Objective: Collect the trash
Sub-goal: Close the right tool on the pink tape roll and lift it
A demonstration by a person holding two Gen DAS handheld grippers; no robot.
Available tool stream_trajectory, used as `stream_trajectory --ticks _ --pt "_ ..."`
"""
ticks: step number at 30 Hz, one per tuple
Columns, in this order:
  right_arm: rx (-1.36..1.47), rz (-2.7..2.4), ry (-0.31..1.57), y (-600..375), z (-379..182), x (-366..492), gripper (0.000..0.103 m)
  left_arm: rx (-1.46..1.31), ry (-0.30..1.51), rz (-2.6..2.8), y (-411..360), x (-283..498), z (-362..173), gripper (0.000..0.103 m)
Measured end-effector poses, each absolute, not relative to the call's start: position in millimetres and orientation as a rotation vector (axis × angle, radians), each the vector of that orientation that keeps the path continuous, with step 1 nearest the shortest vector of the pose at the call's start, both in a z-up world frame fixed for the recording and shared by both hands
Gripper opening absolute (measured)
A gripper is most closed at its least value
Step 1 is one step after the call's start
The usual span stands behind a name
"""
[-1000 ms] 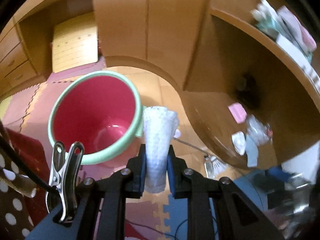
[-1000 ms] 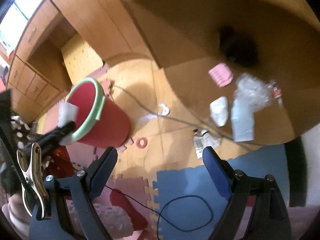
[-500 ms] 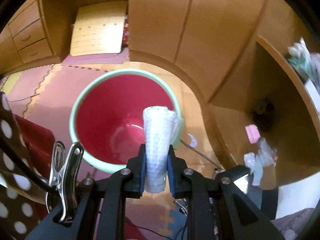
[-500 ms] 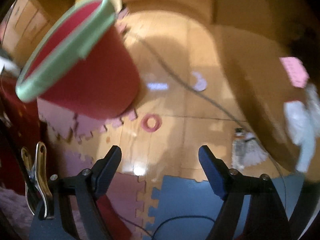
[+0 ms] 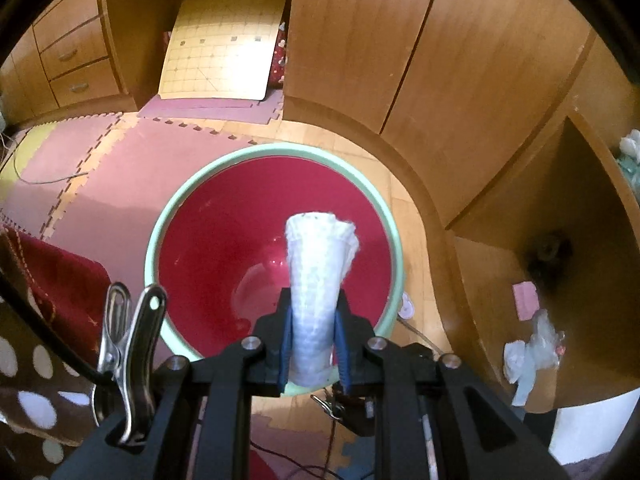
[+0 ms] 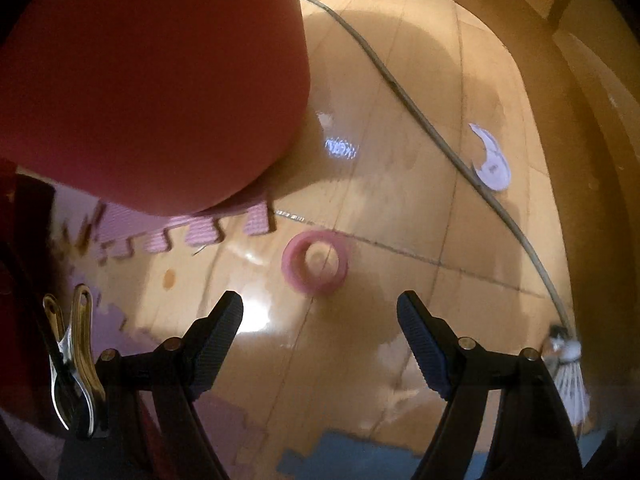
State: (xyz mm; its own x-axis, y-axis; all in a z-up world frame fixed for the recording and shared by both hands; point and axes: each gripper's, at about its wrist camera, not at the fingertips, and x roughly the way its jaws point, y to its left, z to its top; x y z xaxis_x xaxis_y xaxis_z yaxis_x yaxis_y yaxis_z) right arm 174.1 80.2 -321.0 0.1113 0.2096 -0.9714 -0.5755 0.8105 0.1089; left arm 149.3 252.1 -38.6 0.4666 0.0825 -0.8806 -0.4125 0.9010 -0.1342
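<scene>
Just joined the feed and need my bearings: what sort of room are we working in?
Most likely a bedroom or playroom in a home. There are built-in wooden cupboards and drawers, foam puzzle mats on a wood floor, and a red bin standing on them.

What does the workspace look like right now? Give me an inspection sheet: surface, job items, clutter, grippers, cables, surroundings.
Surface: wooden floor with foam puzzle mats.
Job's things: white wad of tissue held over the red bin; the bin looks empty. Pink ring and white paper scrap lie on the floor.
Clutter: pink note and crumpled wrappers under the desk; shuttlecock on the floor.
Grippers: left gripper shut on the tissue; right gripper open, above the pink ring.
Cables: thin cord across the floor.
Surroundings: wooden cupboards, drawers.
</scene>
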Motion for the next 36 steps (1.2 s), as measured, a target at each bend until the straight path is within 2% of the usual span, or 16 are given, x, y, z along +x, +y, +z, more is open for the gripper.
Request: stream_trajectory --ticks 17,20,21,22,29,36 --pt "-0.409 0.552 1.321 94 -355 183 0.077 -0.386 1.080 0.319 255 158 -54 0.019" --pt "-0.457 0.558 1.292 98 -353 184 0.064 -0.380 1.082 0.320 257 159 -55 0.019" --pt "-0.460 0.563 1.288 99 -351 184 0.051 -0.377 1.083 0.321 256 159 -55 0.019" --pt "-0.463 0.563 1.286 100 -349 185 0.044 -0.375 1.083 0.321 255 159 -56 0.019" --pt "-0.418 0.558 1.308 93 -329 190 0.044 -0.368 1.082 0.343 255 158 -59 0.019" --pt "-0.393 0.583 1.244 67 -269 186 0.044 -0.379 1.099 0.338 256 156 -63 0.019"
